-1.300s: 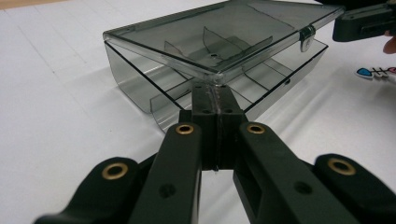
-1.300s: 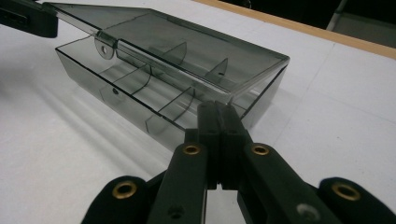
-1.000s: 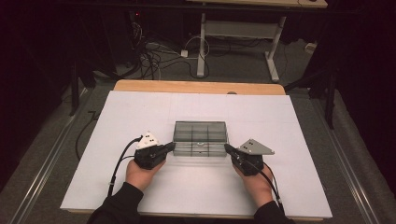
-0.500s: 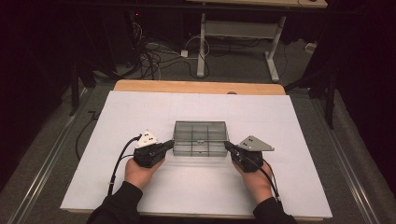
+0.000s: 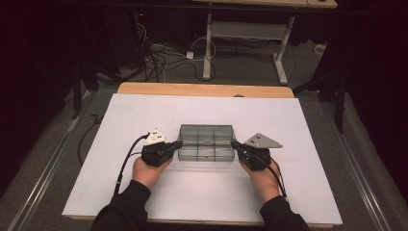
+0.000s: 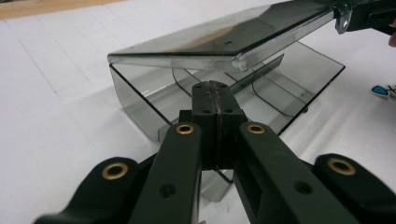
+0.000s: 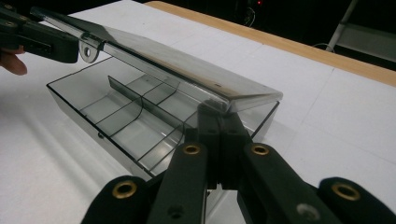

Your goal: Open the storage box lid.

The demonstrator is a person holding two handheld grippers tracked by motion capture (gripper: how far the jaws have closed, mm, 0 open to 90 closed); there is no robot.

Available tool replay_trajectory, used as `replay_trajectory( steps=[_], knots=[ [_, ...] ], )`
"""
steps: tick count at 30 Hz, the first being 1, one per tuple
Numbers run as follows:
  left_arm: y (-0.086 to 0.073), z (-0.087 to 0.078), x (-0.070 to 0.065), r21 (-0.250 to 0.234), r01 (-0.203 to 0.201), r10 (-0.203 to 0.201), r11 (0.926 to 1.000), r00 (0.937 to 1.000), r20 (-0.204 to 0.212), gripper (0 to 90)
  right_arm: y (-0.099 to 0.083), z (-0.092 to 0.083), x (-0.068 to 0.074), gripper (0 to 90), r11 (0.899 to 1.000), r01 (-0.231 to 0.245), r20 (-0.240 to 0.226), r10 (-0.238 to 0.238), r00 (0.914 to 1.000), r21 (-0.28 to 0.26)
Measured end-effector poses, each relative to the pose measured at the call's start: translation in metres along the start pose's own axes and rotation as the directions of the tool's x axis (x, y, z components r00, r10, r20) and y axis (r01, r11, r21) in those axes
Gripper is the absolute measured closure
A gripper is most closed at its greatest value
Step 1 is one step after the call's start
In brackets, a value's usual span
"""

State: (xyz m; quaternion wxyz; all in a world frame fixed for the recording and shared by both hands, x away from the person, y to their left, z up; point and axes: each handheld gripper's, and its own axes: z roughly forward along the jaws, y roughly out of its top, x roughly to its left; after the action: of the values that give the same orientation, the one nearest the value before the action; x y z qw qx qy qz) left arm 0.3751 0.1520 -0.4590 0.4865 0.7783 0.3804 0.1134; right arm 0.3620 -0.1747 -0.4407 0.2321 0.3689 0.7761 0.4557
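A smoky clear plastic box (image 5: 206,142) with inner dividers sits at the middle of the white table. Its lid (image 6: 224,39) is tilted up off the base (image 6: 308,70). My left gripper (image 5: 179,143) is at the box's left end, and my right gripper (image 5: 233,143) is at its right end. In the left gripper view the left gripper (image 6: 212,91) has its jaws pressed together, the tip just under the lid's near corner. In the right gripper view the right gripper (image 7: 211,112) is likewise shut beneath the lid (image 7: 159,56), with nothing between its jaws. The left gripper (image 7: 42,37) touches the lid's far end tab.
A white sheet (image 5: 144,115) covers the table, and a wooden edge (image 5: 202,89) shows along the far side. Cables (image 5: 159,57) and a desk frame (image 5: 245,33) stand on the dark floor beyond. A small blue-and-white scrap (image 6: 384,90) lies beside the box.
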Motion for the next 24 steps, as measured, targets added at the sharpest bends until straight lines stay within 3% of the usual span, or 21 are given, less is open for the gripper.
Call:
replay_trajectory(
  steps=[13,18,24],
  knots=[
    [0.016,0.006,0.006,-0.012,-0.001,0.001,0.9999,0.9993,-0.036,87.8,0.011,0.010,-0.008,90.0,1.000,-0.003,0.018,0.004,0.9998,-0.011],
    [0.021,0.009,0.009,-0.017,0.022,-0.022,0.9996,0.9996,-0.020,87.9,0.014,0.013,-0.010,90.0,1.000,-0.004,0.018,0.004,0.9998,-0.012],
    [0.029,0.011,0.011,-0.017,0.015,-0.016,0.9997,0.9994,-0.032,87.9,0.018,0.016,-0.016,90.0,1.000,-0.007,0.023,0.008,0.9997,-0.018]
  ],
)
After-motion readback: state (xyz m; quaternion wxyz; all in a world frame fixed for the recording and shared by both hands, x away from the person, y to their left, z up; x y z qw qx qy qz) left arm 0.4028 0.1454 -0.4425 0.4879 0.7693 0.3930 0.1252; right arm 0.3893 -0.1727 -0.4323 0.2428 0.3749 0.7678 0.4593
